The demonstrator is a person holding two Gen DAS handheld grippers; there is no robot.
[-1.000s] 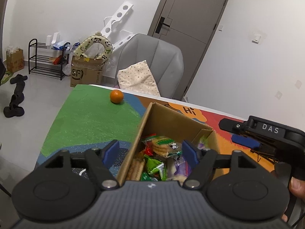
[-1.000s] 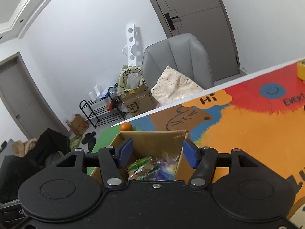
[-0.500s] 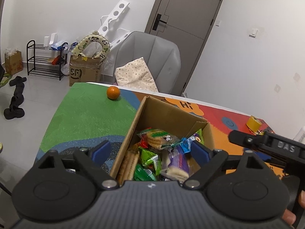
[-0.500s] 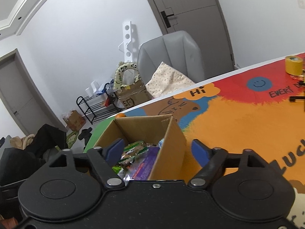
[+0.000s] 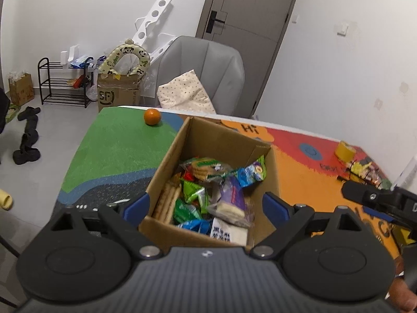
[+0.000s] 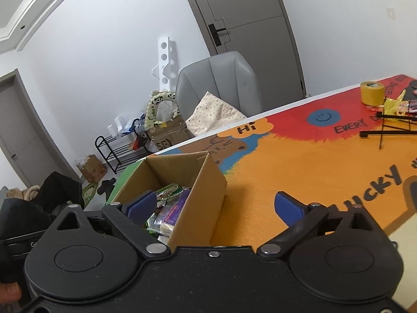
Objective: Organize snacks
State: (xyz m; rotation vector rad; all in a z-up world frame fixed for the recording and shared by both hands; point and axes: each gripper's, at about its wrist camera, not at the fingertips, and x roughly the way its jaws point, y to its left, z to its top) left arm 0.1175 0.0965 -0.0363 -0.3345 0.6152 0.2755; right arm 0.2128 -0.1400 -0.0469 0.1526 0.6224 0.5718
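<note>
An open cardboard box [image 5: 226, 140] stands on the colourful table mat, filled with several wrapped snacks [image 5: 208, 193]. My left gripper [image 5: 206, 206] is open and empty, its fingers spread either side of the box's near end, held above it. My right gripper [image 6: 216, 204] is open and empty, straddling the right wall of the box [image 6: 200, 198]; snacks [image 6: 169, 203] show inside. The right gripper's body also shows at the right of the left wrist view [image 5: 378, 200].
An orange [image 5: 152, 116] lies on the green far corner of the mat. A yellow tape roll [image 6: 372, 93], loose snack packets [image 6: 396, 104] and a black wire rack [image 6: 385, 127] sit at the far right. A grey chair [image 5: 206, 67] stands behind the table.
Both grippers have opened wider and drawn back and up from the box. The right gripper has swung to the right, so more of the mat and the tape roll came into view.
</note>
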